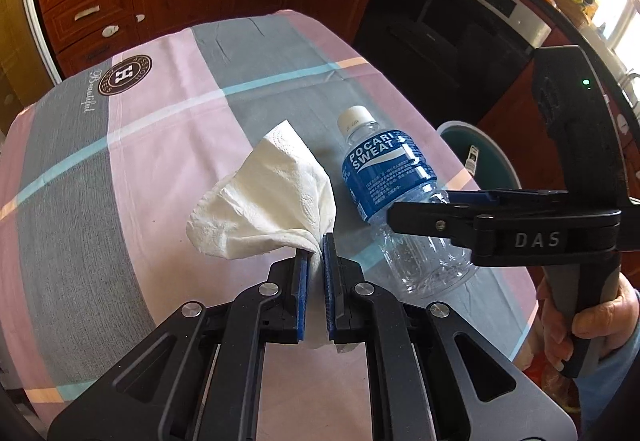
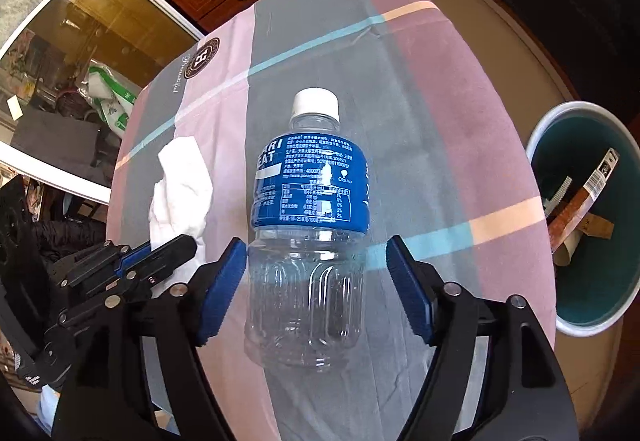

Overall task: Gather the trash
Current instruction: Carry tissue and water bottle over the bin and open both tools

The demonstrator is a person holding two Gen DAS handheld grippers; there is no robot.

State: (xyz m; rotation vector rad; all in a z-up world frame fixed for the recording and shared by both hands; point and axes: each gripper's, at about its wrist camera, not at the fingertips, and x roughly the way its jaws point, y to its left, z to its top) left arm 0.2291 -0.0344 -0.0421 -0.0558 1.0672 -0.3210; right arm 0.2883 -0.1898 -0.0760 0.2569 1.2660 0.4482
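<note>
A crumpled white tissue (image 1: 272, 197) lies on the pink and grey tablecloth (image 1: 140, 145). My left gripper (image 1: 315, 253) is shut on the tissue's near end. An empty clear Pocari Sweat bottle (image 2: 310, 225) with a blue label and white cap lies just right of the tissue; it also shows in the left wrist view (image 1: 396, 193). My right gripper (image 2: 316, 261) is open, its blue pads on either side of the bottle's lower body, the left one at its edge, the right one apart. The tissue (image 2: 180, 185) and left gripper (image 2: 176, 245) show at the left of the right wrist view.
A teal bin (image 2: 592, 305) with a white rim stands on the floor beside the table's right edge, holding paper scraps (image 2: 580, 209); it also shows in the left wrist view (image 1: 492, 161). Wooden drawers (image 1: 84, 13) and a dark oven (image 1: 440, 33) stand beyond the table.
</note>
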